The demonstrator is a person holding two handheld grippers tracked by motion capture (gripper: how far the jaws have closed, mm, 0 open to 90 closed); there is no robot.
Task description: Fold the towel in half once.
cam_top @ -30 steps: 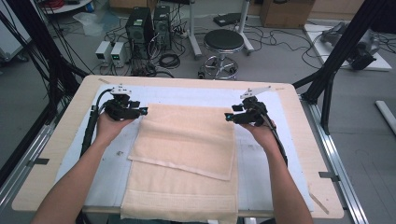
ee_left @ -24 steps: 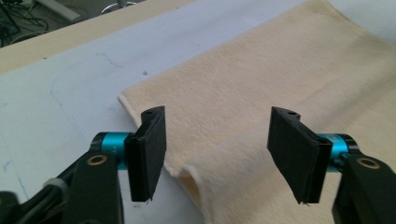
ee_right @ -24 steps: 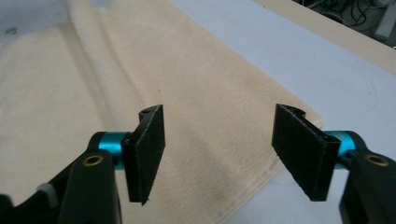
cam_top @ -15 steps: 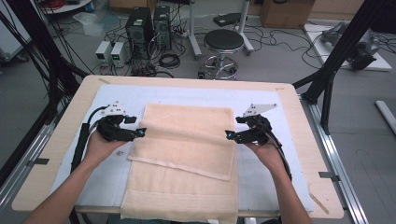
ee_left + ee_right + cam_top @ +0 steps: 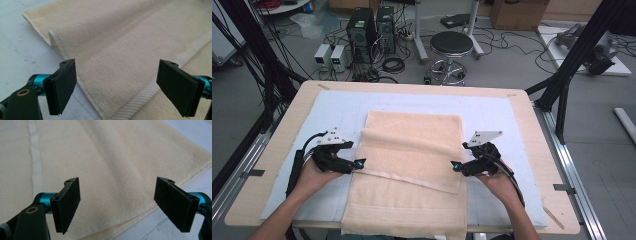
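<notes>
A cream towel [image 5: 412,165] is spread in the middle of the high view, on the pale blue mat [image 5: 337,107] that covers the bench [image 5: 282,125]. Its far part has been folded toward the near edge, so that a ribbed hem [image 5: 412,179] runs across the frame just below centre, and the near end hangs over the lower edge of the bench.

The left gripper [image 5: 361,163] lies at the towel's left side, level with that hem, and the right gripper [image 5: 454,165] at the right side. In the left gripper view the jaws of the left gripper [image 5: 117,87] are seen spread wide with nothing between the pads, the corner of the folded layer and its ribbed hem [image 5: 150,92] lying just beyond them. The same is seen in the right gripper view [image 5: 117,205]: jaws spread, empty, the towel's edge [image 5: 175,187] beneath. Both pairs of jaws have just been opening.

The step in hand is judged to be the approach for a second fold (the first appears finished). For the next move, each pair of jaws would have to be lowered over a side edge or corner of the doubled cloth, closed on both layers together, and the two sides lifted evenly so that the fold is kept straight. A single layer caught alone would undo the fold.
</notes>
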